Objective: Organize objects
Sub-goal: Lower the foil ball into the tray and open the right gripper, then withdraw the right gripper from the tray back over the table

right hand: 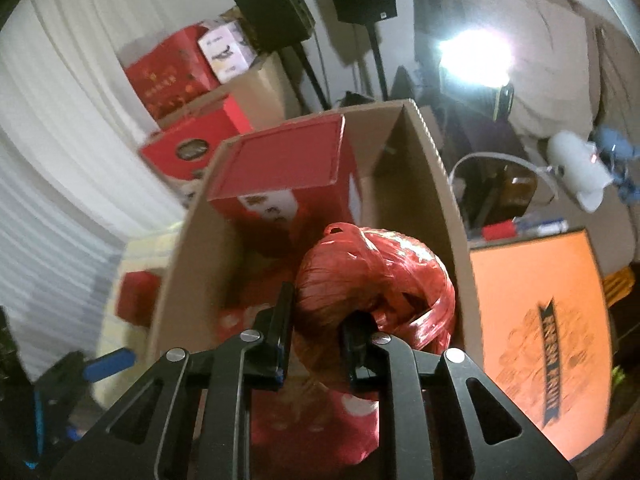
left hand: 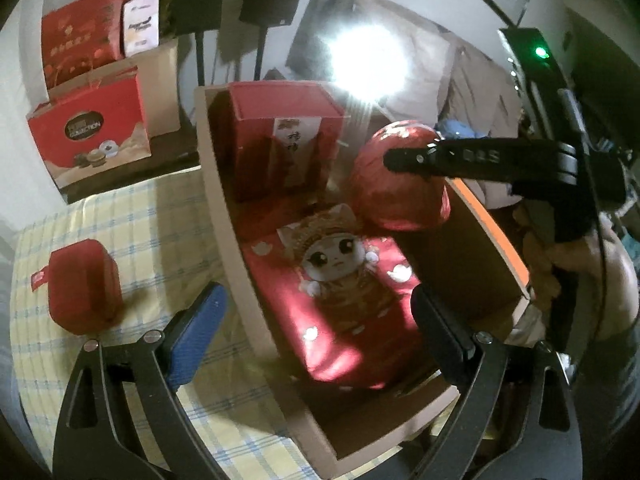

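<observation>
Now my right gripper (right hand: 316, 344) is clamped on the red ball (right hand: 376, 280), over the box (left hand: 224, 216) at its 2 o'clock corner. Inside already: carton (left hand: 280, 136), cat pack (left hand: 340, 280). Left gripper (left hand: 320, 328) hangs apart; the pouch (left hand: 84, 284) at 9 o'clock remains.

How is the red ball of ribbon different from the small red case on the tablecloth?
The ribbon ball is round, shiny and stringy; the red case is boxy and matte. The ball is held over the cardboard box by the right claw; the case sits outside on the tablecloth, untouched. Both are red.
</observation>
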